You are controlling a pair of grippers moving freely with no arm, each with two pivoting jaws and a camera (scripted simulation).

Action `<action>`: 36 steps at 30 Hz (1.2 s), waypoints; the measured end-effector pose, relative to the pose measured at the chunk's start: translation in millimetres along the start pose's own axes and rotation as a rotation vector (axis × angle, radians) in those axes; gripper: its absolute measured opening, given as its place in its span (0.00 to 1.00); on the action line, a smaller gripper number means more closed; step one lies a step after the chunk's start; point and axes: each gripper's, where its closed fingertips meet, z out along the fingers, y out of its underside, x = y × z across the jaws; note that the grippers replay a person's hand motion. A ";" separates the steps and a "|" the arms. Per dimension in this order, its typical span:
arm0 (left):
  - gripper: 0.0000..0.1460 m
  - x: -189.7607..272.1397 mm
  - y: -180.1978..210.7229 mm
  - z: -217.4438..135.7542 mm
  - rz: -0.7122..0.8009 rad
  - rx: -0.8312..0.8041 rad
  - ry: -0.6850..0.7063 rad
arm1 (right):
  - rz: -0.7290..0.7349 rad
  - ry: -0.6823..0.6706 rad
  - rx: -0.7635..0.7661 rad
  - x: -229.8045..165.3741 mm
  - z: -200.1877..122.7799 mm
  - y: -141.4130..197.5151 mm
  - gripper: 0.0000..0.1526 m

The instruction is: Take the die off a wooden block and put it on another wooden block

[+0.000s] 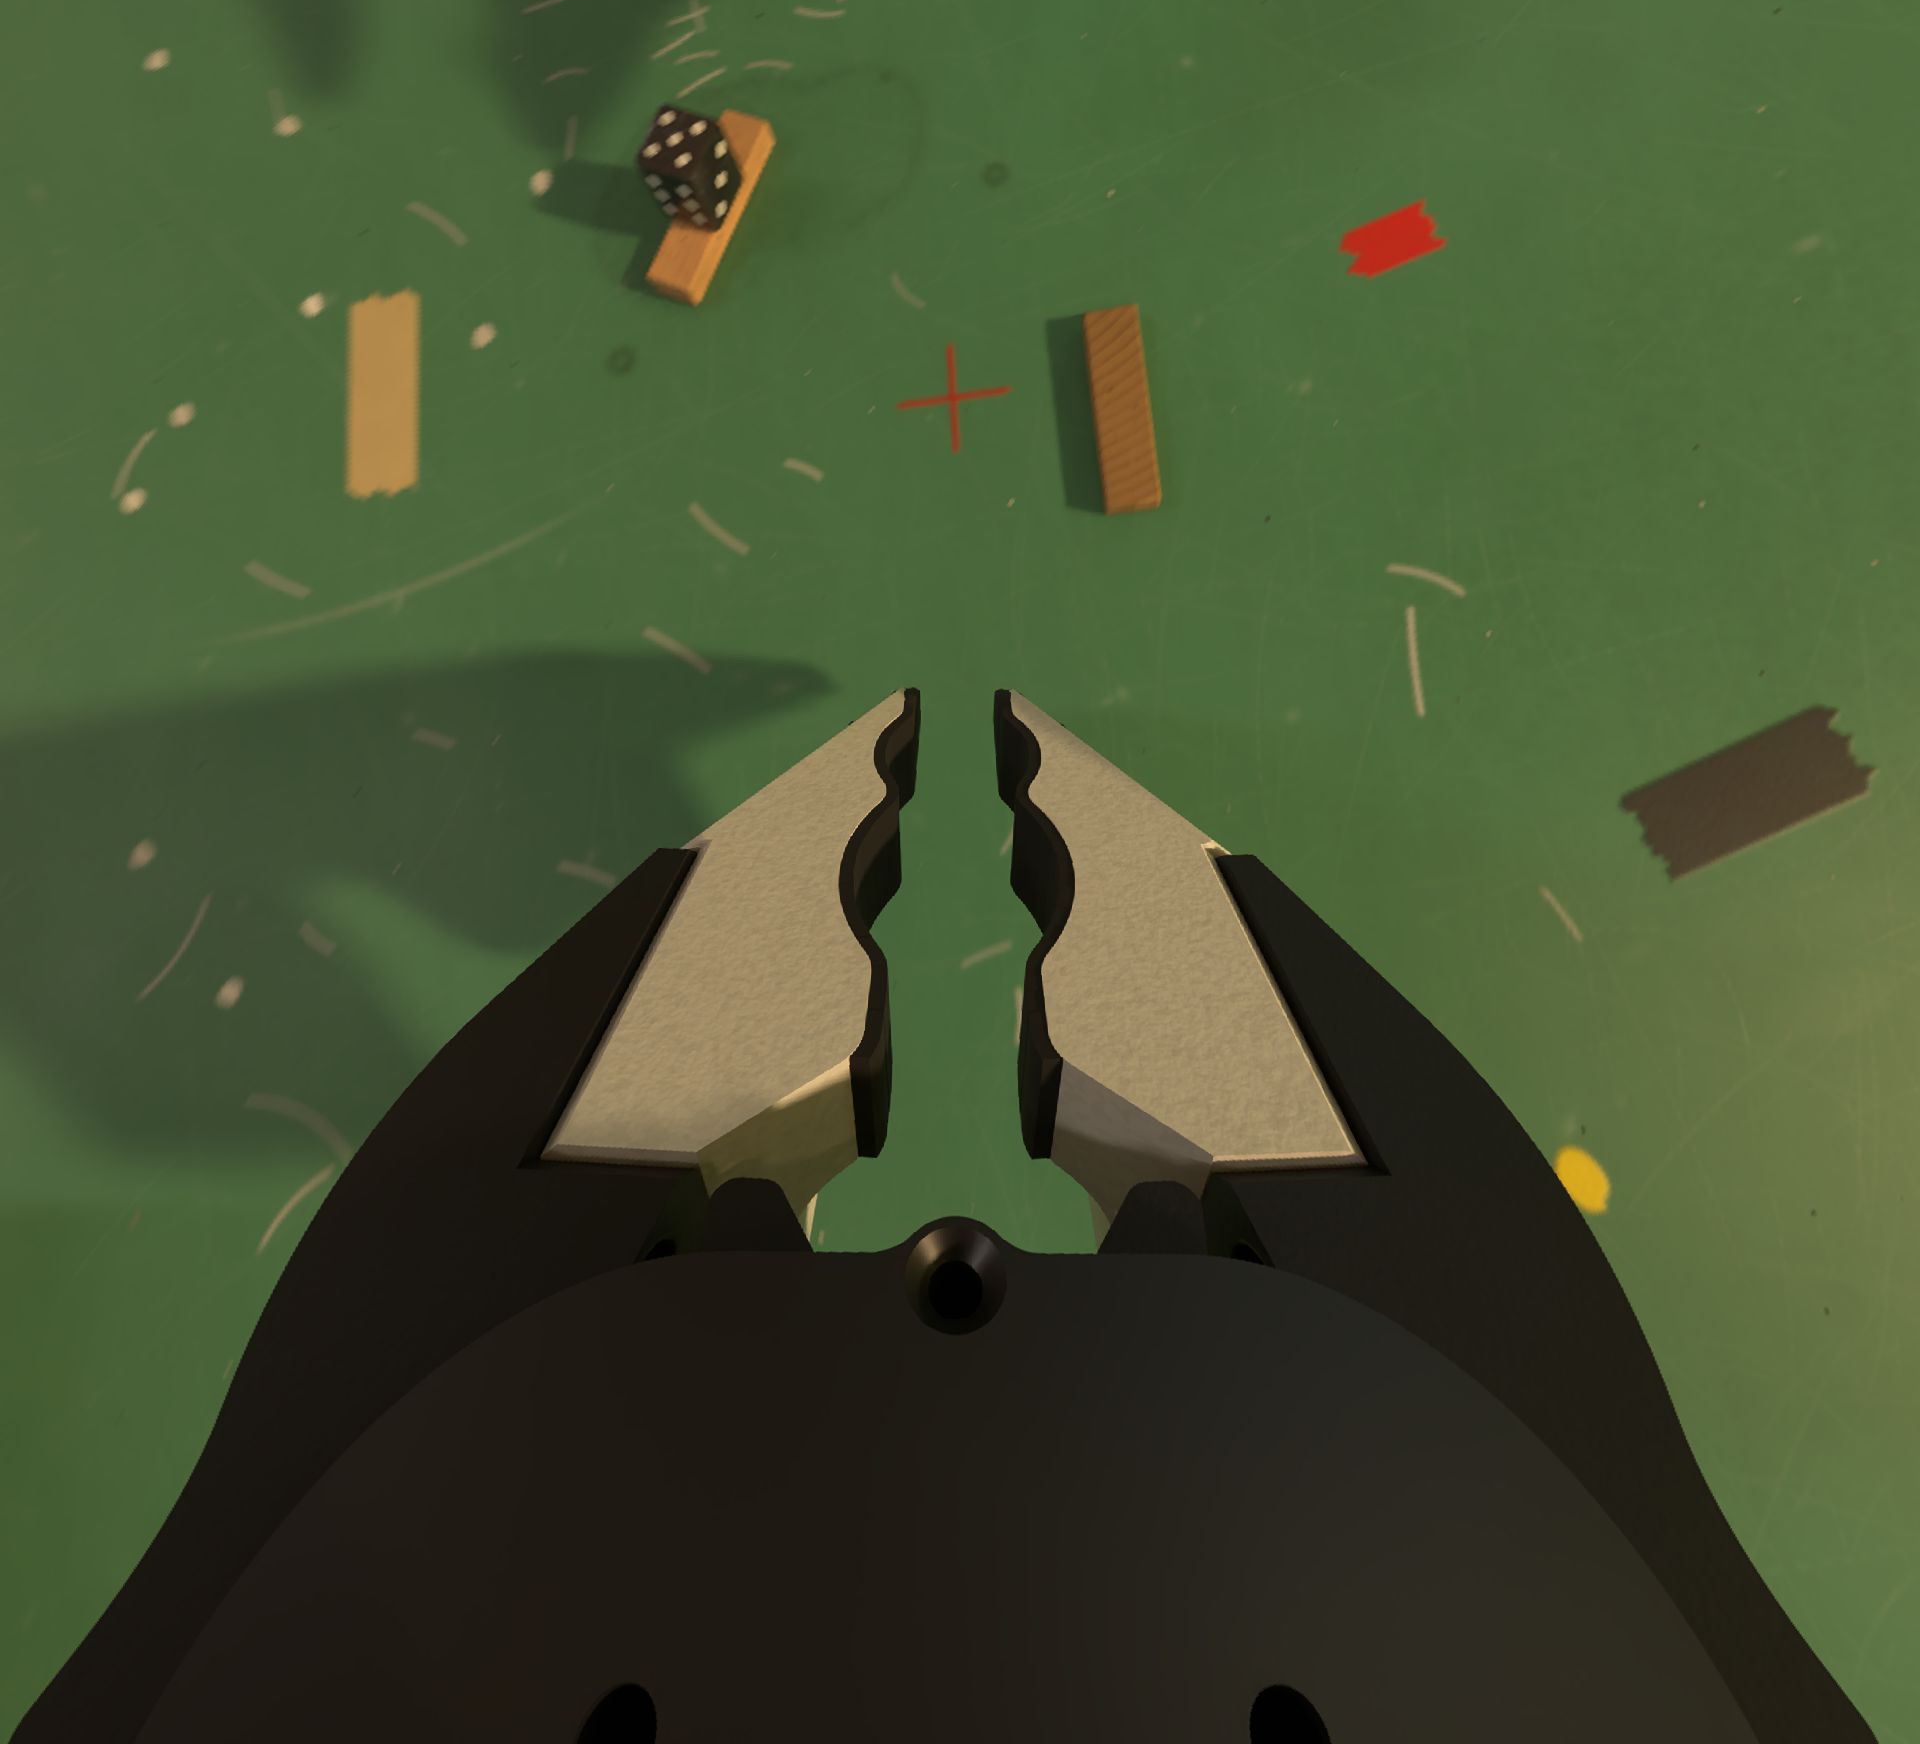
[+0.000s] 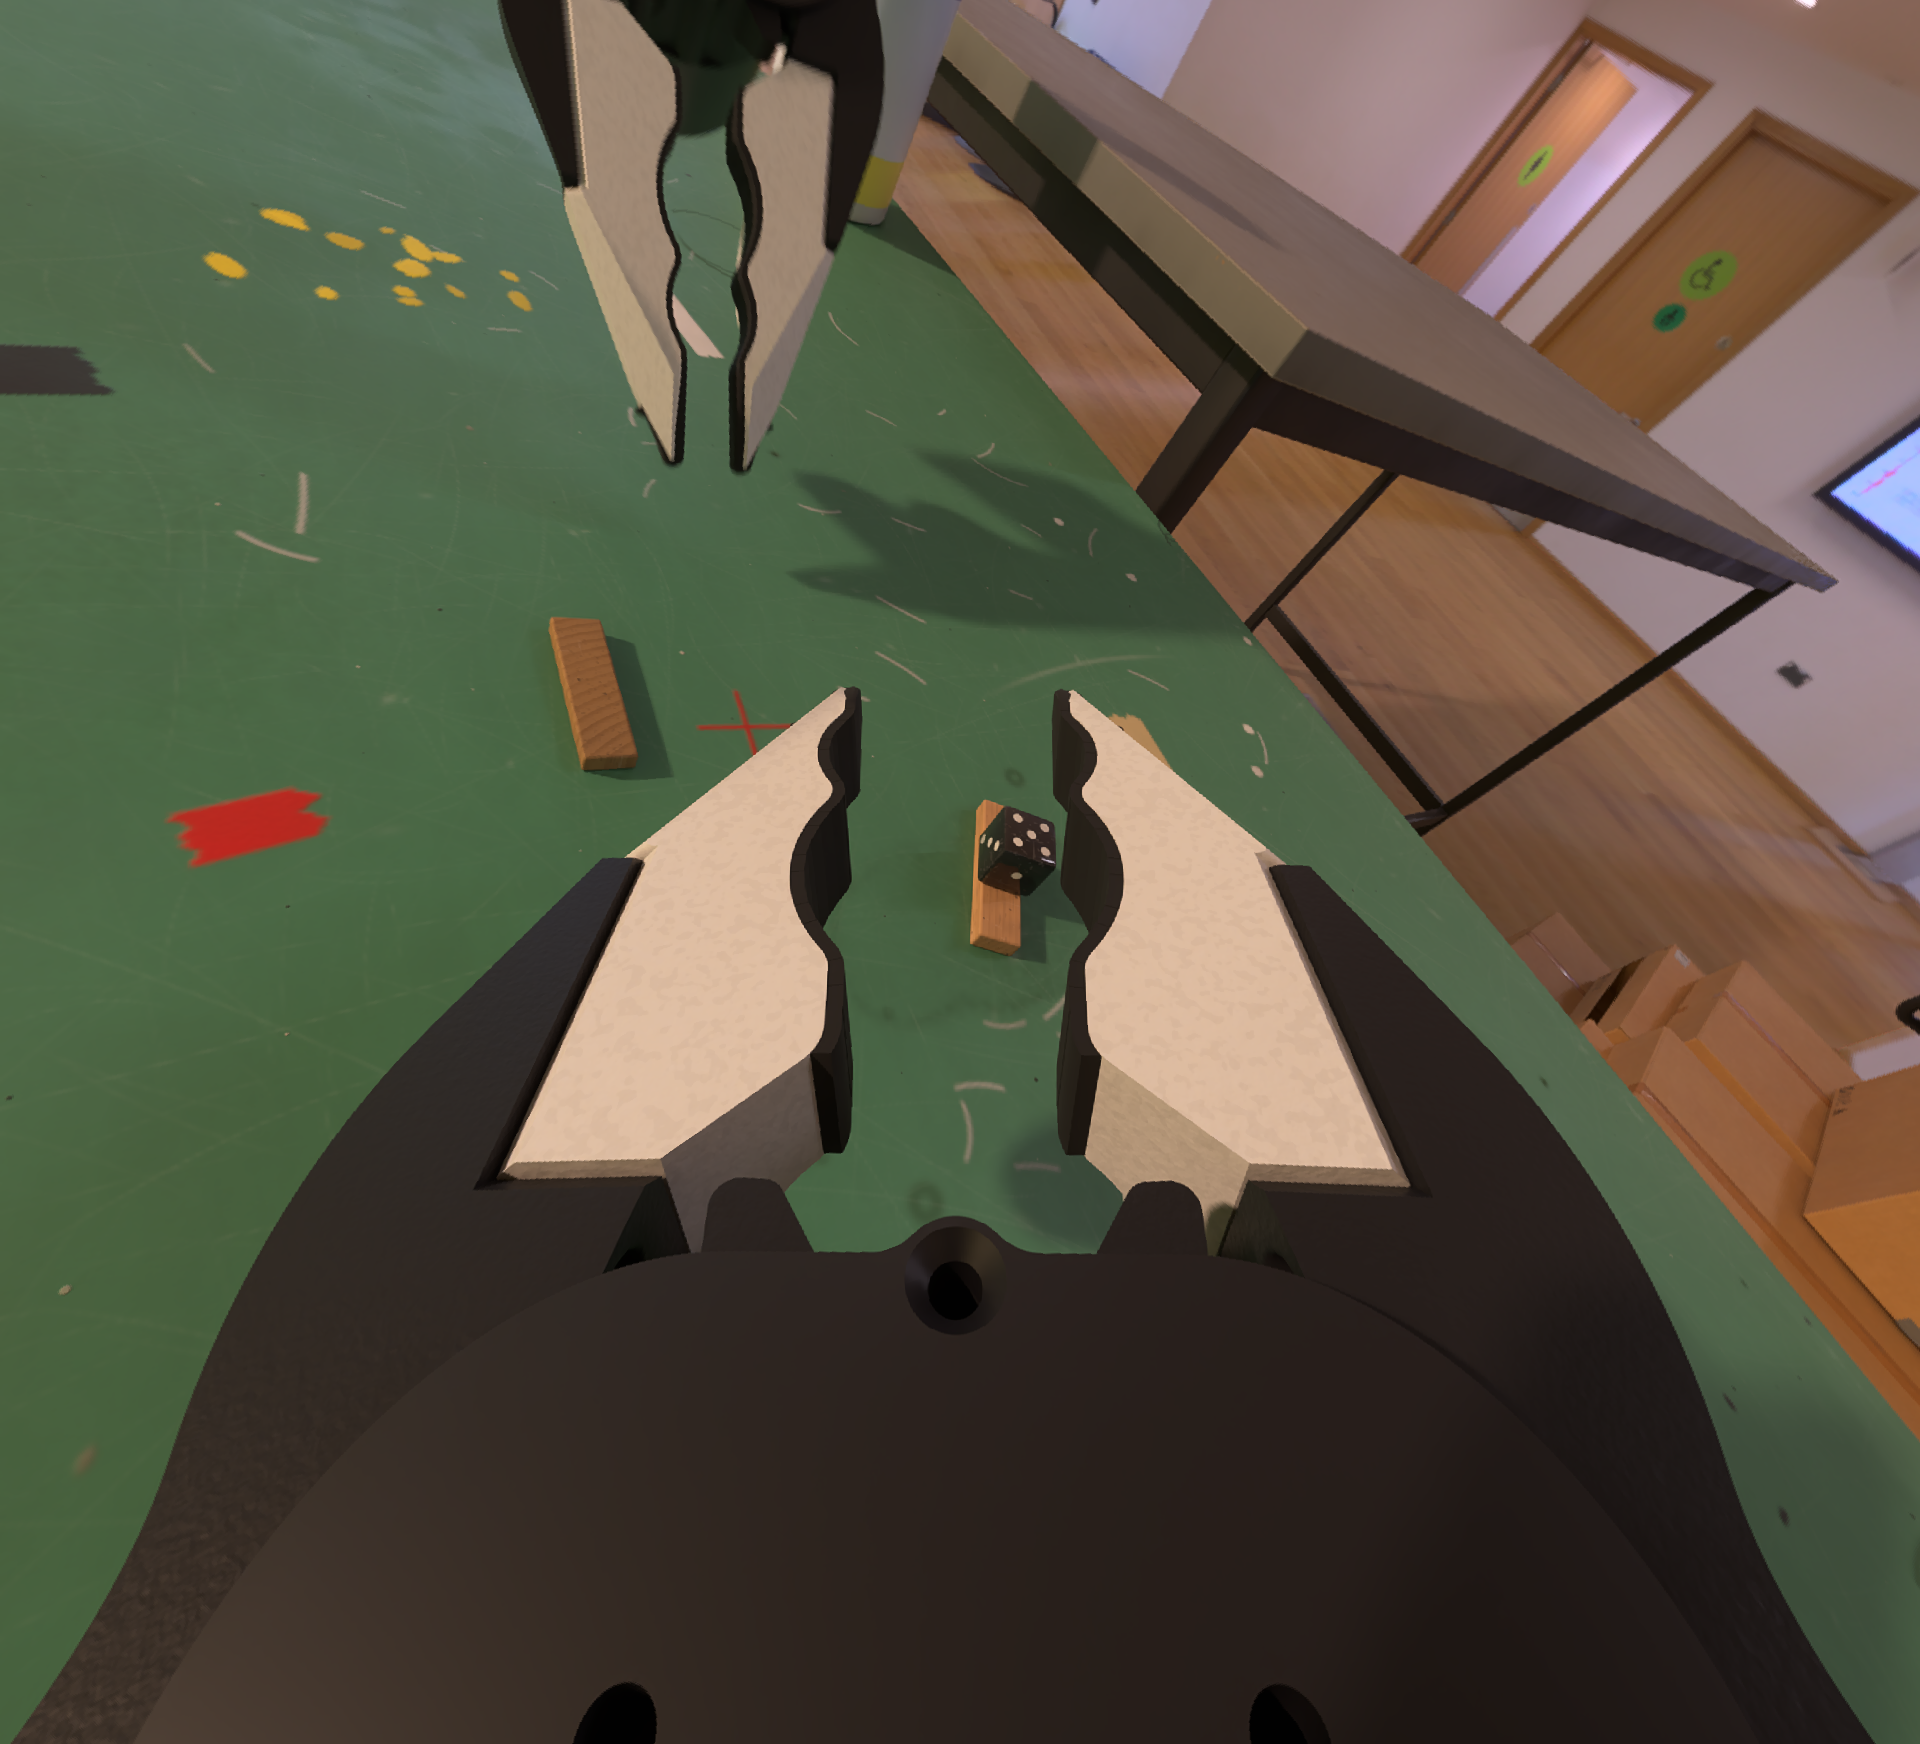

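Observation:
A black die with white pips [image 1: 686,165] sits on one end of a wooden block [image 1: 698,266] lying on the green table. A second wooden block [image 1: 1122,408] lies bare to its right. My left gripper [image 1: 956,702] hovers above the table, short of both blocks, open by a narrow gap and empty. In the right wrist view the die [image 2: 1018,847] and its block [image 2: 995,910] show in the gap of my right gripper [image 2: 956,702], which is open wide, empty and above them. The bare block [image 2: 592,697] lies to the left. The left gripper [image 2: 707,458] hangs opposite.
A red cross [image 1: 953,398] is marked between the blocks. Flat tape patches lie around: tan [image 1: 382,393], red [image 1: 1392,240], dark [image 1: 1745,790]. The table edge [image 2: 1195,572] runs close on the right of the die's block, with floor and another table [image 2: 1351,323] beyond.

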 end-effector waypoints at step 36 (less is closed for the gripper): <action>0.07 -15.9 73.8 -98.9 -0.245 0.179 -0.353 | 0.376 -0.155 -0.461 12.2 37.9 65.2 0.11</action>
